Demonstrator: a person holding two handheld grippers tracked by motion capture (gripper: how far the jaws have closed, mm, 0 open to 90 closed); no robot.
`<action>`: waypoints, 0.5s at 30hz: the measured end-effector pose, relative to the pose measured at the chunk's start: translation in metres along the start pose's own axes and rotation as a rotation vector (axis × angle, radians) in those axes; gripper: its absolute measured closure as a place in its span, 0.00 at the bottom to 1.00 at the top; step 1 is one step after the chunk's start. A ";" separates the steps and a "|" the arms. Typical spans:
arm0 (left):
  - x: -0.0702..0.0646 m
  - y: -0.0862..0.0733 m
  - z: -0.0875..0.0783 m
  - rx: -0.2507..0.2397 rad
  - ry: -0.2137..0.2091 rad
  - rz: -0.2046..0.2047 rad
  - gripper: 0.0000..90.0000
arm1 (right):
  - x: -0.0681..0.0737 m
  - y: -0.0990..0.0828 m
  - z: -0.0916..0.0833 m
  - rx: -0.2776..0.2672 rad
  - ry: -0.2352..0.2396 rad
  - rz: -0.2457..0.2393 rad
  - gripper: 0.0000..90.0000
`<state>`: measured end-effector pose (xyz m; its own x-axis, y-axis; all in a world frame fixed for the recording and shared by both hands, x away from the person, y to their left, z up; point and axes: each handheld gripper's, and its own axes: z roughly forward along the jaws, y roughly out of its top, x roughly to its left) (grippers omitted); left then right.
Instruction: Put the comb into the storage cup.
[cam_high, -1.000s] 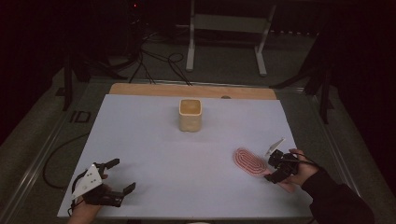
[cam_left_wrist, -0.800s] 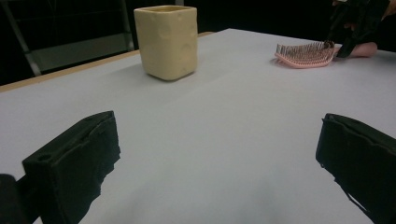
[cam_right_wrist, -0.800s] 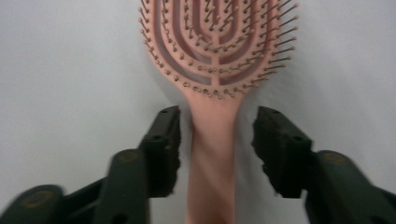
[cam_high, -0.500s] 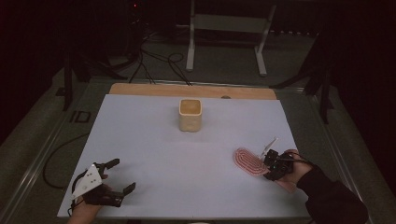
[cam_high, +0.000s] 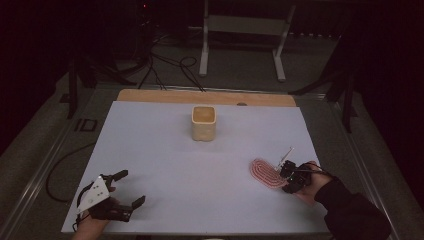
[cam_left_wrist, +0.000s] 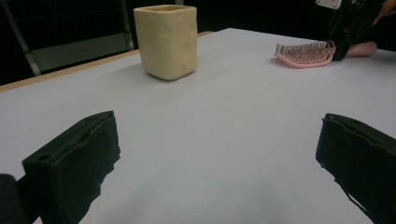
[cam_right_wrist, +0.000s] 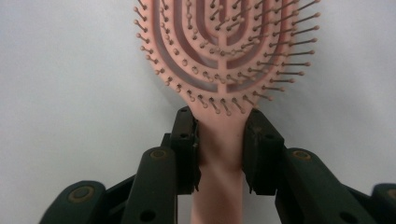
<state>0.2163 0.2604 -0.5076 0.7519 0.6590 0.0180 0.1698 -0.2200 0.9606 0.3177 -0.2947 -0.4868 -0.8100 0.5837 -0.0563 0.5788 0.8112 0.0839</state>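
Note:
A pink hairbrush (cam_high: 264, 171) lies bristles up on the white table (cam_high: 165, 150), near its right side. My right gripper (cam_high: 287, 173) holds the brush's handle. Its jaws have just been closing, and in the right gripper view both pads press the handle just below the brush head (cam_right_wrist: 224, 56), so the right gripper (cam_right_wrist: 220, 126) is shut on it. My left gripper (cam_high: 131, 188) rests near the front left corner, open and empty. In the left gripper view the left gripper (cam_left_wrist: 217, 121) faces a cream square cup (cam_left_wrist: 166, 39) and the hairbrush (cam_left_wrist: 306, 53) beyond.
The cream cup (cam_high: 203, 122) stands upright at the table's middle back. A wooden strip (cam_high: 205, 96) runs along the far edge. Beyond it, cables and a metal stand (cam_high: 242, 30) sit on the dark floor.
My right gripper has edged left toward the brush and its jaws have narrowed onto the handle. The left gripper has not moved.

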 end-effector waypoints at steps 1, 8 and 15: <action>0.000 0.000 0.000 0.001 0.000 0.001 0.00 | 0.001 0.000 0.000 0.004 0.000 0.015 0.77; 0.001 0.000 0.000 0.001 0.004 -0.002 0.00 | 0.001 -0.001 0.000 -0.006 -0.003 0.020 0.78; 0.001 0.000 0.000 0.007 0.004 -0.008 0.00 | 0.001 -0.003 -0.001 -0.059 0.004 0.051 0.78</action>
<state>0.2169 0.2608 -0.5081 0.7483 0.6633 0.0118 0.1799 -0.2200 0.9588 0.3156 -0.2967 -0.4866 -0.7803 0.6236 -0.0465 0.6124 0.7771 0.1451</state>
